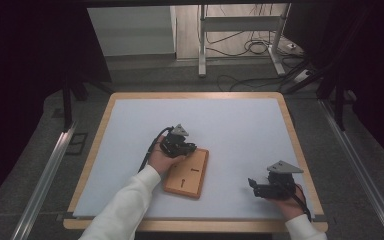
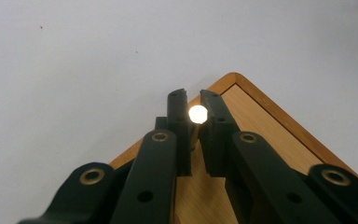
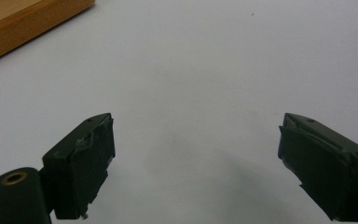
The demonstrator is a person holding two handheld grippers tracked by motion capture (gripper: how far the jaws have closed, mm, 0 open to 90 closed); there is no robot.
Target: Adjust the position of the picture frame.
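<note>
A flat wooden board [image 1: 186, 174] with two small dark marks on its face lies on the table, left of centre. My left gripper [image 1: 191, 148] sits over the board's far left corner. In the left gripper view its jaws [image 2: 193, 95] stand nearly closed, shut on a small pale round piece [image 2: 197, 114] that glows bright between them; I cannot tell its length or whether it touches the board [image 2: 261, 135]. My right gripper [image 1: 253, 184] rests near the table's front right, pointing left. It is open [image 3: 196, 140], with bare table between its fingers.
A white mat [image 1: 230, 125] with a wooden rim [image 1: 100, 135] covers the table. The board's corner [image 3: 23, 23] shows at the top left of the right gripper view. Beyond the table stand a metal frame [image 1: 202, 45] and floor cables [image 1: 255, 47].
</note>
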